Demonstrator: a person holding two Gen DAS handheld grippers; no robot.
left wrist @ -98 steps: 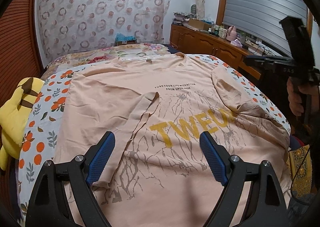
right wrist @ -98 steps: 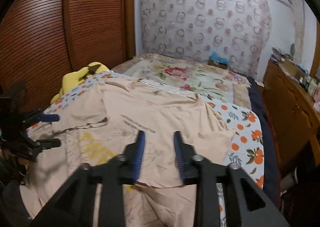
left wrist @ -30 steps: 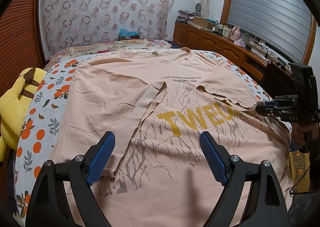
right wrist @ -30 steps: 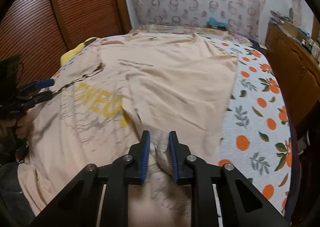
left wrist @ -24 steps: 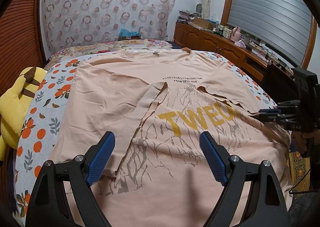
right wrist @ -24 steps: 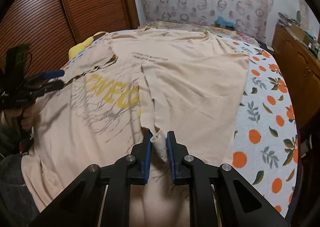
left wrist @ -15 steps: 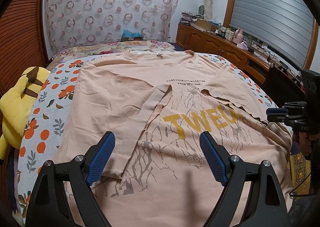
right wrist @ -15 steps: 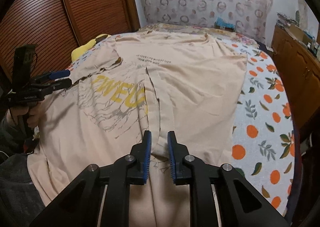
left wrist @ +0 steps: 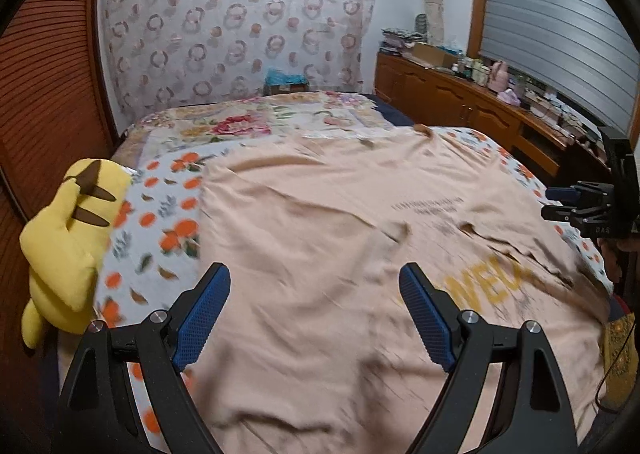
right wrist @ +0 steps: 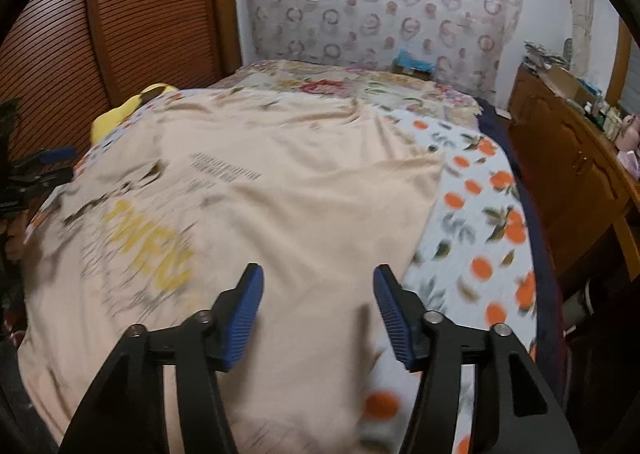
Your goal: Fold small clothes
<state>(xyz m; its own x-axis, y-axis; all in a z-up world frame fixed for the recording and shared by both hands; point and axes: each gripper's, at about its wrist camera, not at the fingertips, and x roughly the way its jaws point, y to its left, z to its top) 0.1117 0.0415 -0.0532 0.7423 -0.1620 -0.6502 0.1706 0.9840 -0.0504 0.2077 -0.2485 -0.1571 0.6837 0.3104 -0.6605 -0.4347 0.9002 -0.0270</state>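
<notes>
Far left there's a yellow plush toy (left wrist: 64,238) slumped at the edge of the bed, right up against the slatted wooden wardrobe doors (left wrist: 48,102). Next to it is the orange-print sheet (left wrist: 160,222), and lying flat on that is the peach T-shirt (left wrist: 320,238), which covers most of the near half of the bed with its collar toward the far end. Both sides look folded in toward the middle, though everything's pretty motion-blurred, so the yellow lettering (left wrist: 496,286) on the chest is hard to read. The left gripper (left wrist: 316,294) hangs over the shirt with its jaws spread wide and nothing between the 2 blue pads. Further right, the right gripper (right wrist: 318,294) has its jaws opening, with only bare shirt fabric showing below the gap and nothing pinched. Off to the right of the bed is a long wooden dresser (left wrist: 472,110) cluttered with bottles and boxes.
</notes>
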